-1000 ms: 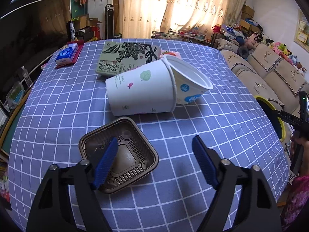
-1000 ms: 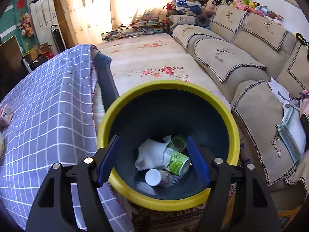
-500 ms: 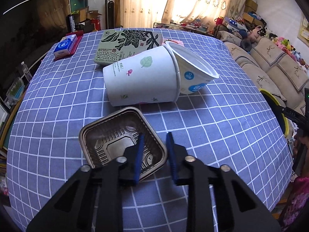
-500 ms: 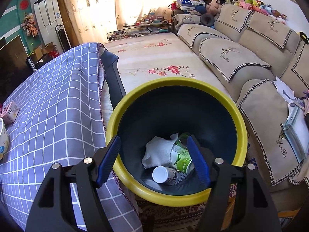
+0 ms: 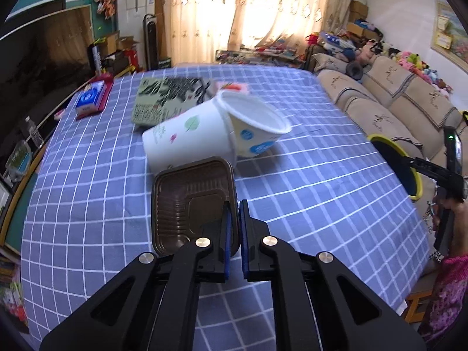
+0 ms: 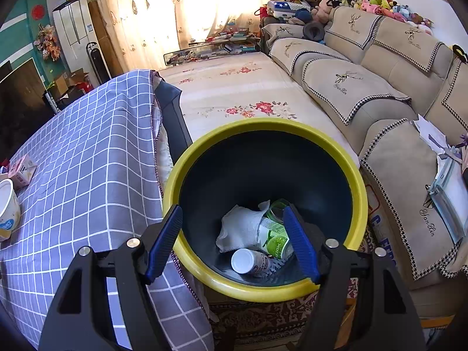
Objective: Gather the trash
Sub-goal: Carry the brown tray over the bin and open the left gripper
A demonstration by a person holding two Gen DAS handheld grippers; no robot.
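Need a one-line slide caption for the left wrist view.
Left gripper shut on the brown plastic tray's rim, tipped white paper cups behind on the checked tablecloth.

Left gripper (image 5: 235, 222): matte black angular arms with triangular cut-outs, four silver round screws, blue ribbed fingers (image 5: 227, 234). Right gripper (image 6: 232, 237): same black frame, four silver screws, blue ribbed fingers (image 6: 298, 242). Lower right of left view: bare skin, pink patterned sleeve.
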